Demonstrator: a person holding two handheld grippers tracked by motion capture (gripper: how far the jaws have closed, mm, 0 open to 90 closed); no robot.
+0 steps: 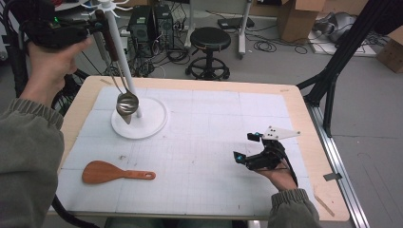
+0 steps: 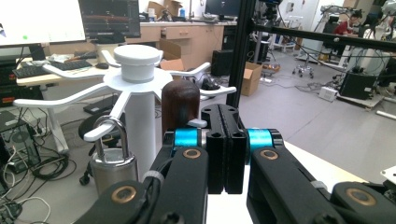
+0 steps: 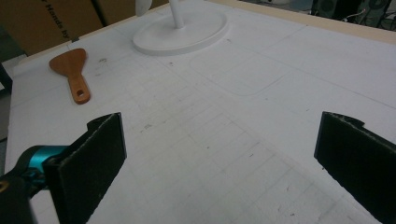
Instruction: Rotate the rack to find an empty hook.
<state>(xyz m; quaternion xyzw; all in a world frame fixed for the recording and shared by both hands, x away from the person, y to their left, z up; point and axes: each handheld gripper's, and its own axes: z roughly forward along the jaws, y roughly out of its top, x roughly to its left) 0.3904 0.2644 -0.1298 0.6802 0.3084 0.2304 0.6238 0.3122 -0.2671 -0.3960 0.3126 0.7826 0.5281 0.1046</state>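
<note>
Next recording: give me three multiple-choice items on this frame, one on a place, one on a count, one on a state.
1. Where does the wooden spatula lie?
A. on the white mat, near the person's edge
B. on the rack's round base
C. on the floor

2. How many utensils hang from the white rack?
A. none
B. two
C. five

3. How do the right gripper's jaws stand?
A. shut on the spatula
B. shut on nothing
C. open, with nothing between them

Answers:
1 A: the high view shows it flat on the mat, apart from the rack's base.
2 B: a metal ladle and a dark-handled utensil hang side by side.
3 C: the right gripper view shows its pads wide apart over bare mat.
</note>
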